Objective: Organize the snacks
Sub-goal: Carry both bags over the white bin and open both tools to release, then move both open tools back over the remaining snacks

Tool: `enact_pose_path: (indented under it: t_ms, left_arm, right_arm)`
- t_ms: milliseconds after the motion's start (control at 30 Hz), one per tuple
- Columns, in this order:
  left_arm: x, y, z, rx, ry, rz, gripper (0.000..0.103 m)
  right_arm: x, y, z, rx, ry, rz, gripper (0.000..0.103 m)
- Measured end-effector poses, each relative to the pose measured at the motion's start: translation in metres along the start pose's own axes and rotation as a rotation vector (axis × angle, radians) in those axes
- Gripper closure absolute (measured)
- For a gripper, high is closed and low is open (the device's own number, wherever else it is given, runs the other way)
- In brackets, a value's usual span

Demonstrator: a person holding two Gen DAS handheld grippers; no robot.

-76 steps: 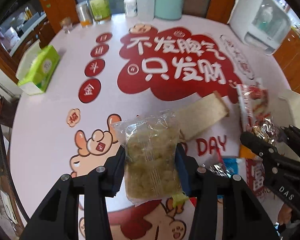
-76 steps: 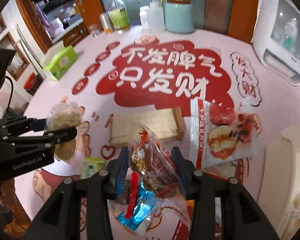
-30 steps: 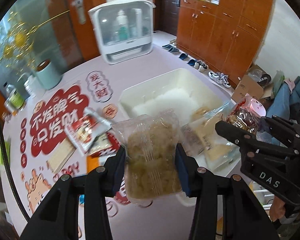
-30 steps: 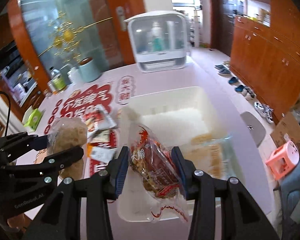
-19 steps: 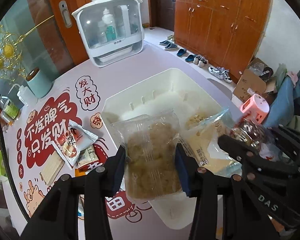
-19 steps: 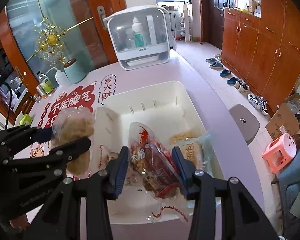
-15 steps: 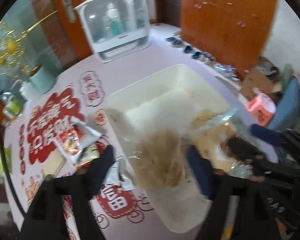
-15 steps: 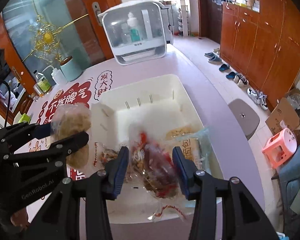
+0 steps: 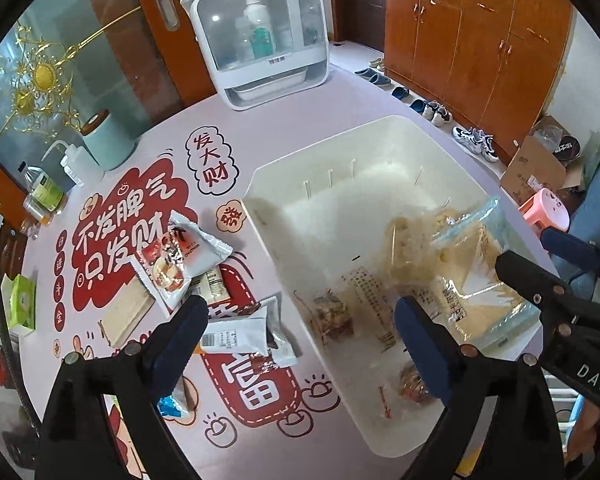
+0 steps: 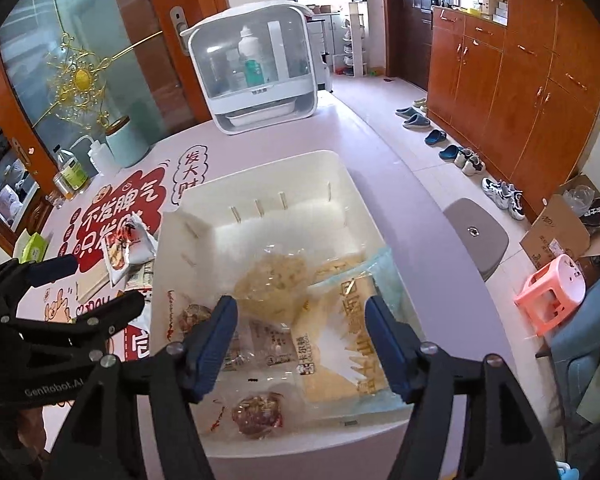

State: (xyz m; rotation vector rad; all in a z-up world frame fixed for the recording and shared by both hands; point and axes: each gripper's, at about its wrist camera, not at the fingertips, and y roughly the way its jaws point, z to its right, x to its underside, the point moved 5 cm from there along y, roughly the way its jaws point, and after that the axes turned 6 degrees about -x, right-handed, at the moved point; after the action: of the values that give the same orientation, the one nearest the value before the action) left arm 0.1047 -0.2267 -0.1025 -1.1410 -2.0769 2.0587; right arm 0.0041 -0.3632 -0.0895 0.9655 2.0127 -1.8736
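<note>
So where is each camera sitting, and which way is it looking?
Left wrist: sits on the left gripper, looking down at the white bin and the snack packets on the table; its own open black fingers show, and the right gripper at the right edge.
Right wrist: sits on the right gripper, looking down into the bin; its open fingers show, the left gripper at the left edge.
Shared: the bin, the bread bag, the white cabinet.

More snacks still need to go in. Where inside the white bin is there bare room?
The white bin is bare along its far half, by the slotted back wall. The near half is crowded: the pale crisp-rice pack, the big bread bag, and the dark nut snack.
</note>
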Motion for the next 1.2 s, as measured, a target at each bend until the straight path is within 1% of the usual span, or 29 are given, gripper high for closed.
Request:
enact_pose_path:
  t_ms: [200, 333, 600, 700, 867, 1067, 1200]
  left_arm:
    - [0.011, -0.009, -0.007, -0.017, 0.000, 0.007, 0.009]
    - [0.020, -0.016, -0.019, -0.030, -0.015, 0.007, 0.009]
    - [0.039, -0.031, -0.064, -0.064, -0.070, 0.014, 0.009]
    - [0.047, -0.040, -0.088, -0.090, -0.100, 0.026, 0.009]
    - [0.059, -0.057, -0.144, -0.149, -0.169, 0.057, 0.009]
    - [0.078, -0.078, -0.229, -0.247, -0.290, 0.091, 0.009]
    - [0.094, -0.080, -0.278, -0.286, -0.363, 0.088, 0.009]
  right_arm:
    - [0.003, -0.001, -0.013, -0.022, -0.005, -0.002, 0.036]
    - [0.005, -0.003, -0.023, -0.035, -0.013, -0.002, 0.036]
    - [0.009, -0.008, -0.057, -0.062, -0.042, 0.004, 0.036]
    - [0.010, -0.009, -0.073, -0.075, -0.058, 0.006, 0.036]
    - [0.010, -0.010, -0.105, -0.102, -0.094, 0.010, 0.036]
    - [0.002, -0.010, -0.164, -0.151, -0.184, 0.028, 0.036]
    - [-0.004, -0.004, -0.208, -0.191, -0.249, 0.035, 0.036]
